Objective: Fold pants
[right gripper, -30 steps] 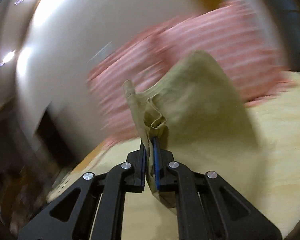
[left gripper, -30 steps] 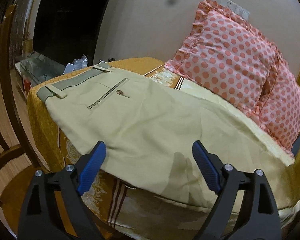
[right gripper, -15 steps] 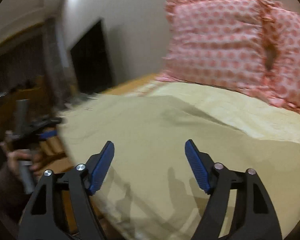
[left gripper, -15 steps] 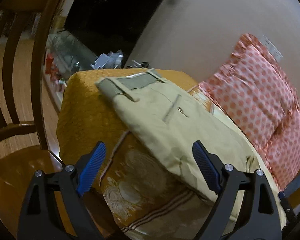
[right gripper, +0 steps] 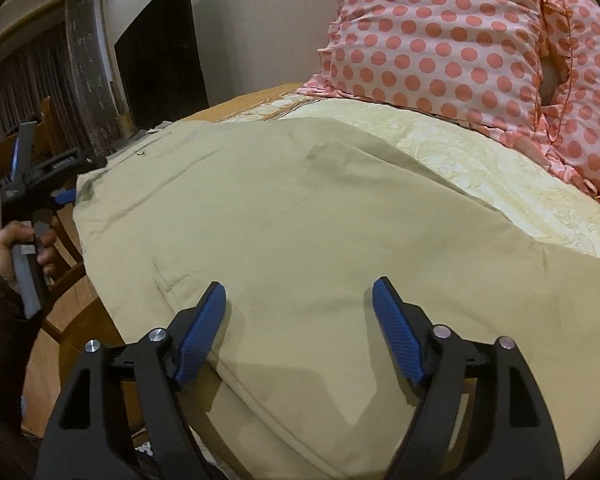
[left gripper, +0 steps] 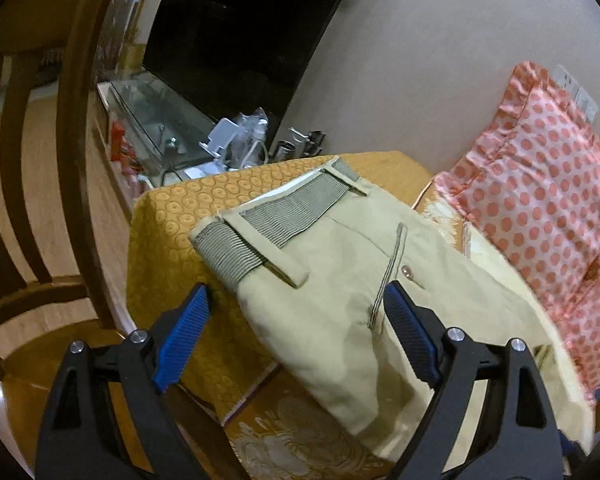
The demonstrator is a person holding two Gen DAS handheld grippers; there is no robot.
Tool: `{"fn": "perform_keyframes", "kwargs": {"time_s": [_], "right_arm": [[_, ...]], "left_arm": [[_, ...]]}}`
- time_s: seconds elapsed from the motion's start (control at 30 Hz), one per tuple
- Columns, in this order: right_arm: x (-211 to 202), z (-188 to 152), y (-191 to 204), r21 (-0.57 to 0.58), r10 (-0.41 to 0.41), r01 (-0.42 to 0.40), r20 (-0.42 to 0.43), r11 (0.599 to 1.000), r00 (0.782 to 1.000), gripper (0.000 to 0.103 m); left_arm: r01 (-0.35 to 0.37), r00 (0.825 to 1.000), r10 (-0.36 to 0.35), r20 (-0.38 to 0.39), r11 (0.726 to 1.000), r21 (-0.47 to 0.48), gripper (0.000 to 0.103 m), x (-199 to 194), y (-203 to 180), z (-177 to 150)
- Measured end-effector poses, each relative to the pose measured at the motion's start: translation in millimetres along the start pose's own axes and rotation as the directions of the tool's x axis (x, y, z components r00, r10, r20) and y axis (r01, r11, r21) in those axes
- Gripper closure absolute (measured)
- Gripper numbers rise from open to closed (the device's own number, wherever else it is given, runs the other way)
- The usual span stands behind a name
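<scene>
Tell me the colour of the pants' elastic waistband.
Ribbed grey-green, set against the beige pants; the waistband shows best in the left wrist view.

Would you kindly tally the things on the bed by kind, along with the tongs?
Pants: 1
Polka-dot pillows: 2
Tongs, left and right, both open: 2
Total: 5

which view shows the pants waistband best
The left wrist view: the grey ribbed waistband is close, sharp and shows its belt loops. The right wrist view shows it only as a small, distant sliver at the pants' far end.
</scene>
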State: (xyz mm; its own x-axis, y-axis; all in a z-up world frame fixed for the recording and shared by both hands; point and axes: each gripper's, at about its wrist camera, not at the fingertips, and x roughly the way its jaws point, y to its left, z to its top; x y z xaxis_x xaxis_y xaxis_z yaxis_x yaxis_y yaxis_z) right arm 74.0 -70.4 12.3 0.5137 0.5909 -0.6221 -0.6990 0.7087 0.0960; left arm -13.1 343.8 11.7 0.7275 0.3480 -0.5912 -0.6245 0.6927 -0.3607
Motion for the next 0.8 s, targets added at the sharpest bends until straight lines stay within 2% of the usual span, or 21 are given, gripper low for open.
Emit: {"fn": "perform_keyframes", "kwargs": {"time_s": [0.13,0.33,0.43,0.47,0.5,0.53,0.57,0.63,0.7,0.77,0.8], "right_arm": [[8,6,5,0.01,0.021,-0.022,0.008,1.0,1.0,0.022],[10,8,4,0.023,0.043,-0.043,0.014,0.999,0.999,0.022],[10,9,4,0.034,0.051,-0.052,0.02,0.998,0.998,0.022],[10,9,3,0.039,0.055,-0.056,0.024,0.998,0.998,0.022],[10,9,3,0.044,0.058,-0.059,0.026,0.997,0.998,0.022],[10,9,2,0.053,0.064,-0.066,0.031,0.996,0.997,0.022],[9,9,1,0.06,0.07,-0.072,0.035,0.996,0.997,0.022],[7,8,-3,0.084,0.087,-0.091,0.046,0.992,0.995,0.022],[4,7,-7,0.112,0.104,-0.11,0.057,0.988,0.993,0.022],[-5,5,-18,0.172,0.13,-0.142,0.081,0.975,0.988,0.022],[-12,4,-26,0.203,0.141,-0.16,0.103,0.966,0.985,0.022]], "left_arm": [[-0.054,0.998,0.053,0.034,0.997,0.051,0.016,-3,-14,-3],[-0.078,0.996,0.073,0.041,0.99,0.12,0.013,3,-27,-3],[-0.059,0.998,0.056,0.03,0.992,0.111,0.013,2,-28,-3],[-0.034,0.999,0.032,0.026,0.995,0.093,0.022,1,-26,-2],[0.003,1.0,-0.004,0.016,0.998,0.06,0.042,0,-23,-1],[0.038,0.999,-0.038,0.0,0.999,0.025,0.053,1,-20,1],[0.08,0.996,-0.081,-0.033,0.997,-0.015,0.076,4,-16,2],[0.091,0.995,-0.092,-0.036,0.995,-0.041,0.086,4,-16,4],[0.094,0.995,-0.094,-0.019,0.996,-0.013,0.092,-5,-26,9],[0.101,0.994,-0.103,0.02,0.993,0.065,0.093,-20,-49,15],[0.117,0.991,-0.124,0.042,0.983,0.144,0.094,-32,-72,19]]}}
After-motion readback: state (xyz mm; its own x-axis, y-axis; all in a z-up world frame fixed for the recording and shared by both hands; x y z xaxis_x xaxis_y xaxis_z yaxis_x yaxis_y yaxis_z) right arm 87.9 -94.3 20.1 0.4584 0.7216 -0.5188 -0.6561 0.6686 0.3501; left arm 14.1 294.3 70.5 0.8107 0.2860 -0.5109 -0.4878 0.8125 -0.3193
